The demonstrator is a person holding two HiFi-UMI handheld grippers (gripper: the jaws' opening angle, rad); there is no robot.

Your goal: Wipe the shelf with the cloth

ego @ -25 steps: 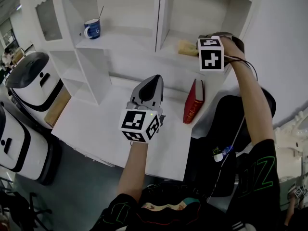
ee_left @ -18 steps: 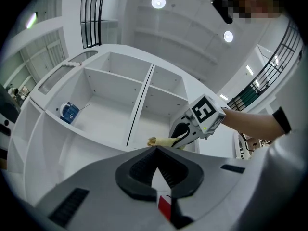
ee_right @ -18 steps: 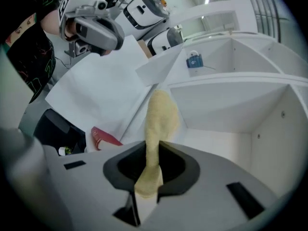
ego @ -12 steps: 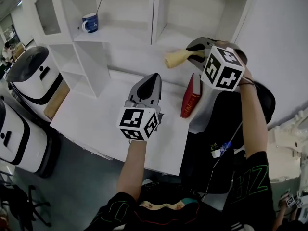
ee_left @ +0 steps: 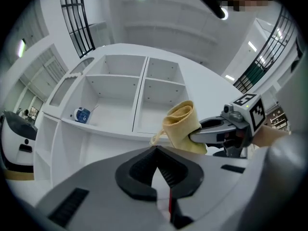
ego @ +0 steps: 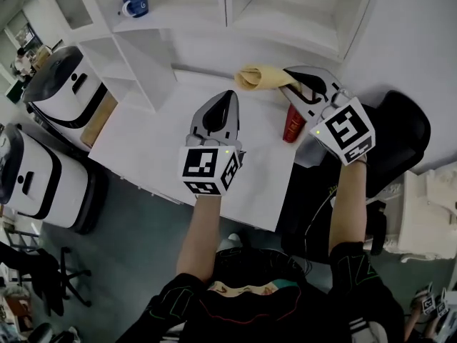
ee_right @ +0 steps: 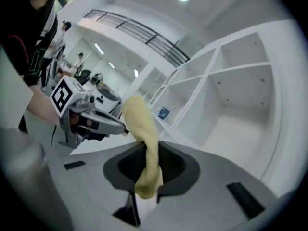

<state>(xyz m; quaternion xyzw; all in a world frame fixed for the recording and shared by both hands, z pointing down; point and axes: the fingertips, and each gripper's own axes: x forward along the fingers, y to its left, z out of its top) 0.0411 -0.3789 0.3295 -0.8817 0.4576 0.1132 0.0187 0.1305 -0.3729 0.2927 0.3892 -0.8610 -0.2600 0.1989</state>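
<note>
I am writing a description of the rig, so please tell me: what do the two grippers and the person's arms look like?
The left gripper and right gripper have grey shells with black, tapered jaws. Each carries a white cube with black square markers, and a small green light beside it. The person wears a black short-sleeved top with green print on the sleeve.

— Where does the head view look from?
— From high above, facing steeply down on the white desk [ego: 143,141], with the shelf unit [ego: 300,13] at twelve o'clock.
— And the gripper views?
— Each sits low, close behind its own jaws. The left gripper view faces the shelf unit, with the right gripper [ee_left: 192,136] at three o'clock. The right gripper view has the left gripper [ee_right: 120,126] at nine o'clock. All three views share the blue mug [ego: 134,3] and the yellow cloth [ego: 260,77].
</note>
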